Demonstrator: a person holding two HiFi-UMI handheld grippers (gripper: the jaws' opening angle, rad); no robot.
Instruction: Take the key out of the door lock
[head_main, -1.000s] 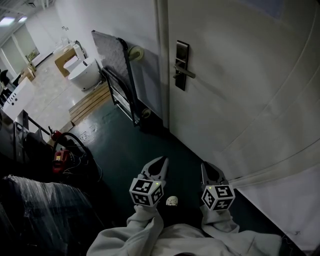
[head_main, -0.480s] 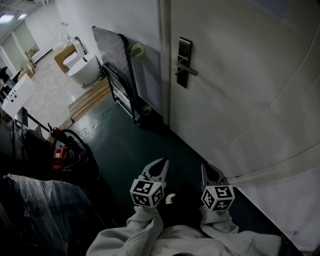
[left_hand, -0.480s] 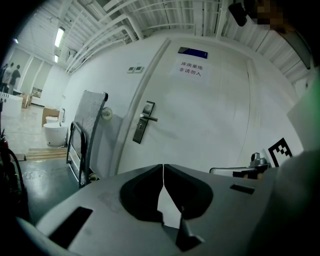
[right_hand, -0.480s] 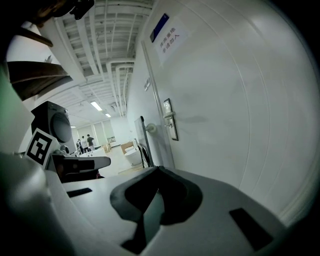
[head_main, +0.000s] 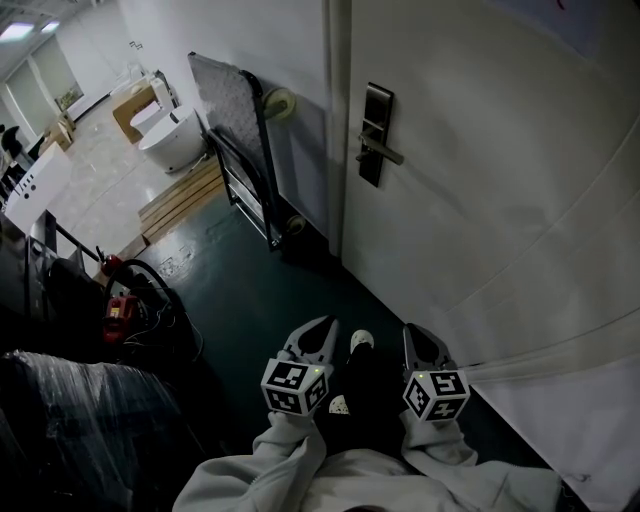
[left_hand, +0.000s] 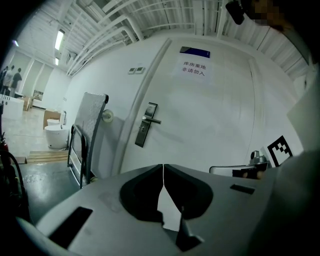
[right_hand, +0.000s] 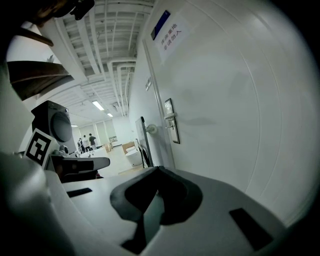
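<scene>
The white door (head_main: 480, 200) carries a dark metal lock plate with a lever handle (head_main: 375, 135), well ahead of both grippers. The plate also shows in the left gripper view (left_hand: 144, 131) and in the right gripper view (right_hand: 171, 127). A key in it is too small to make out. My left gripper (head_main: 325, 322) is held low in front of me, jaws shut with nothing between them (left_hand: 163, 165). My right gripper (head_main: 413, 330) is beside it, nearer the door, and its jaws also meet empty (right_hand: 160, 168).
A folded hand trolley (head_main: 245, 150) leans on the wall left of the door. A white toilet (head_main: 172, 140) and a wooden pallet (head_main: 180, 200) lie beyond it. A red tool with cables (head_main: 125, 310) and a plastic-wrapped load (head_main: 80, 420) are at the left. My shoe (head_main: 361, 341) is between the grippers.
The view has moved closer to the door, so the lock plate sits further right and lower. A shoe has stepped forward between the grippers. Both grippers keep their jaws shut.
</scene>
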